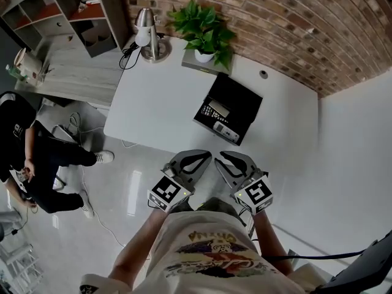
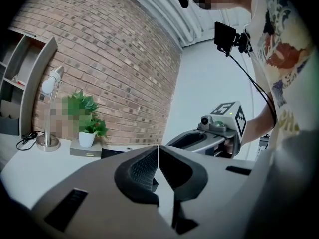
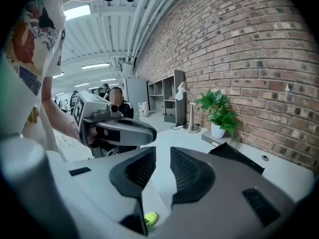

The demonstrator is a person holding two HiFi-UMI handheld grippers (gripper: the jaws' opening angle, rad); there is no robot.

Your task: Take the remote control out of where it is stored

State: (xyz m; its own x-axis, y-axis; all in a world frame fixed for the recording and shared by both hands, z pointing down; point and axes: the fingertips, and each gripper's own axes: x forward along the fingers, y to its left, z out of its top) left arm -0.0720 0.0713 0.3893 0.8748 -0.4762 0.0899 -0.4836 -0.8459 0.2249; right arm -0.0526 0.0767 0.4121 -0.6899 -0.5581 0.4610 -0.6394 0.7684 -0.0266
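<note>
A black open case [image 1: 240, 100] lies on the white table [image 1: 159, 97], and a pale remote control [image 1: 215, 114] rests along its near edge. Both grippers hang side by side short of the table's front edge, over the floor and close to my body, pointing at the case. My left gripper [image 1: 205, 155] [image 2: 158, 156] is shut with nothing between its jaws. My right gripper [image 1: 220, 157] [image 3: 163, 166] stands open with a narrow empty gap. The case also shows as a dark lid [image 3: 234, 156] beyond the right jaws.
A desk lamp [image 1: 147, 35] and a potted plant [image 1: 205, 29] stand at the table's back by the brick wall. A grey shelf unit [image 1: 67, 11] stands at the far left. A person in black [image 1: 24, 158] sits on the floor at left, near cables.
</note>
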